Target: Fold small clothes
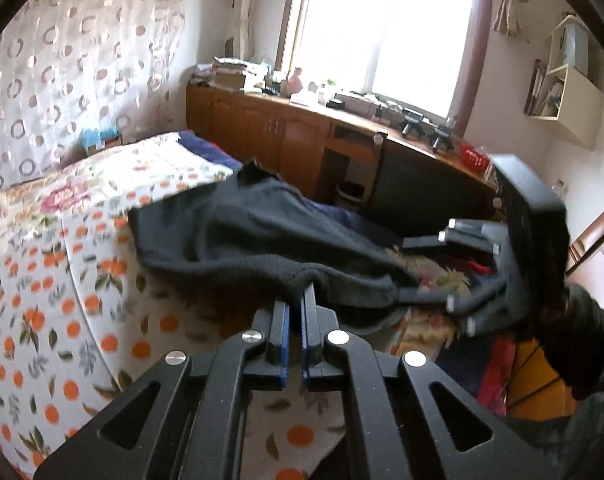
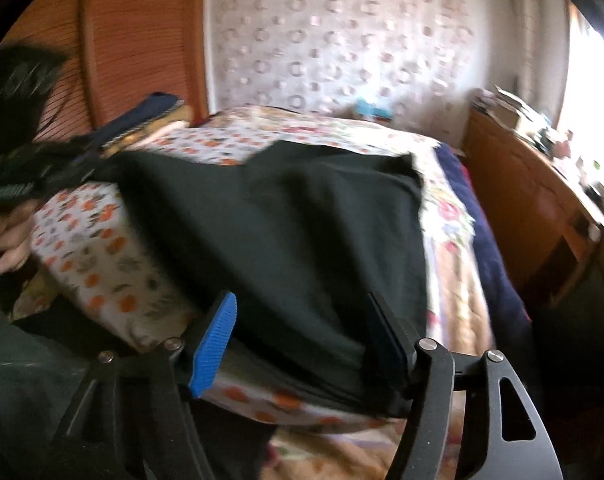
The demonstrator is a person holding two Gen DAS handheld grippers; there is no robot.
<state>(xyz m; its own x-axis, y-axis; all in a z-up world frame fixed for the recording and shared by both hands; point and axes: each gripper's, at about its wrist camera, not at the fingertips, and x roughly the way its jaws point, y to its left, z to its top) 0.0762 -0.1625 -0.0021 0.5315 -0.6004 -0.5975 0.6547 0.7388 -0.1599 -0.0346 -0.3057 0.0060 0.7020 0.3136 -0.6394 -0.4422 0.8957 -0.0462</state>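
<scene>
L gripper (image 1: 297, 292) angled down, pinching black garment (image 1: 261, 236); R gripper (image 2: 302, 336) apart, seemingly straddling it.

Left tool (image 1: 297, 300) clamped shut; right tool (image 2: 302, 336) jaws spread.

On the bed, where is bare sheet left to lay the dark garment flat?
Bare orange-print bedsheet lies left of the black knit garment, up to the floral quilt. Crowded right: red and dark clothes pile by the right gripper.
</scene>
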